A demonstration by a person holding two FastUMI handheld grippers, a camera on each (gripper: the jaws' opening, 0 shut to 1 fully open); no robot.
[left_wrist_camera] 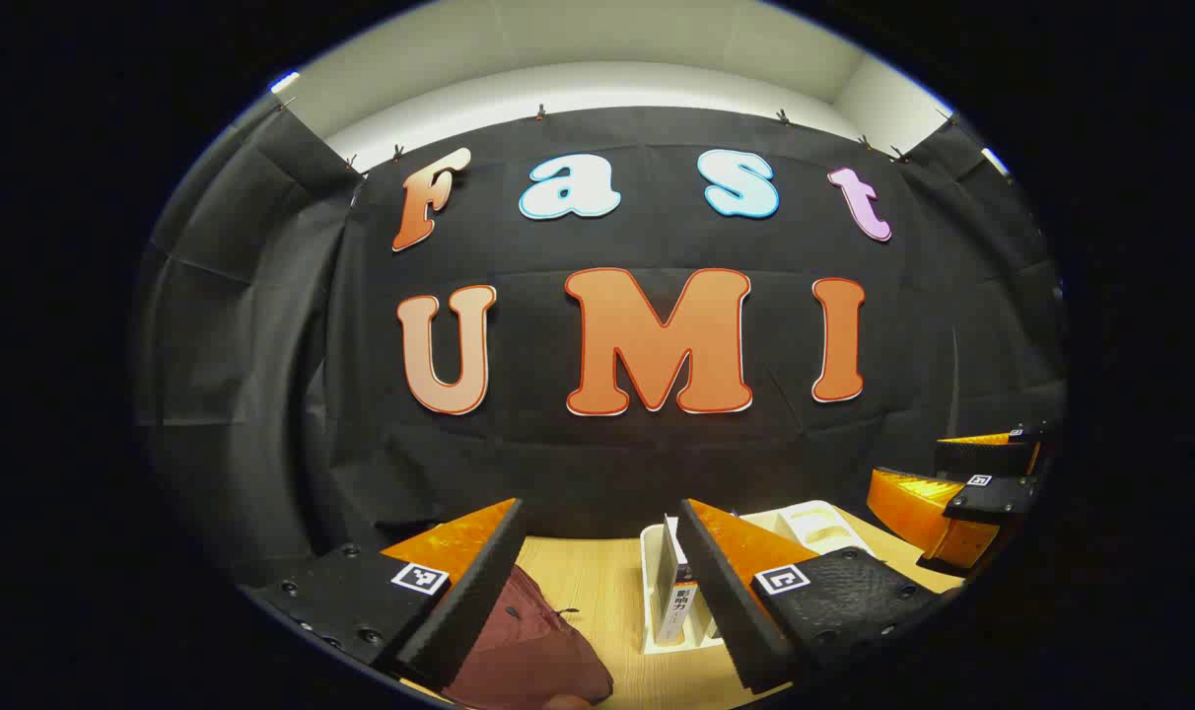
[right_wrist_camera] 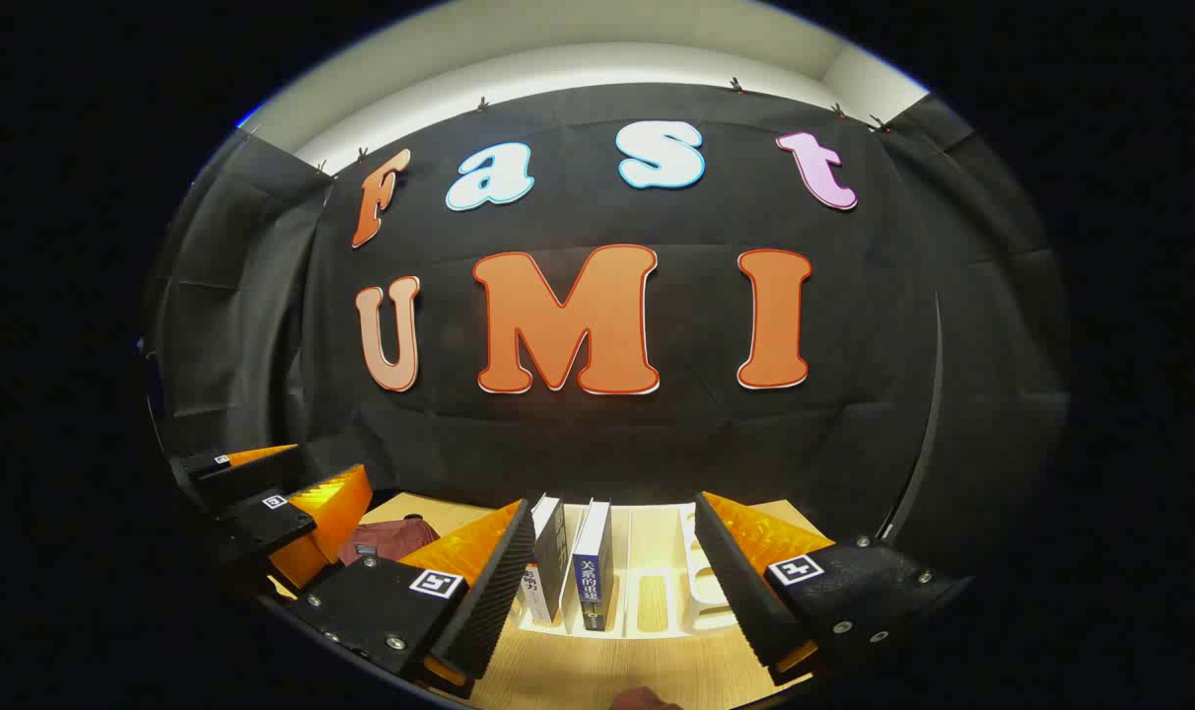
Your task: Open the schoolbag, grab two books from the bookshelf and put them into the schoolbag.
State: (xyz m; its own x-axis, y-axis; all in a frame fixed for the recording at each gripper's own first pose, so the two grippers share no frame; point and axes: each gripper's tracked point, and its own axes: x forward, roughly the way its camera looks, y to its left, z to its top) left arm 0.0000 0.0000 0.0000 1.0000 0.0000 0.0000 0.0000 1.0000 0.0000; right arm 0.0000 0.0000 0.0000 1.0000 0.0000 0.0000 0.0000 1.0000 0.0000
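Note:
In the left gripper view a dark red schoolbag [left_wrist_camera: 533, 656] lies on the wooden table, low between the fingers of my left gripper [left_wrist_camera: 597, 602], which is open and holds nothing. A white bookshelf [left_wrist_camera: 662, 592] with a book [left_wrist_camera: 674, 602] stands just right of it. My right gripper [left_wrist_camera: 962, 503] hangs at the far right. In the right gripper view, my right gripper [right_wrist_camera: 612, 582] is open above the table, facing the white bookshelf [right_wrist_camera: 657, 602]. Two upright books [right_wrist_camera: 548, 572] [right_wrist_camera: 593, 577] stand in its left slots. The schoolbag [right_wrist_camera: 390, 540] and my left gripper [right_wrist_camera: 272, 513] sit at the left.
The wooden table [right_wrist_camera: 578, 680] runs back to the black cloth wall close behind the bookshelf. The right slots of the bookshelf [right_wrist_camera: 701, 582] hold nothing. A fingertip shows at the bottom edge of the right gripper view.

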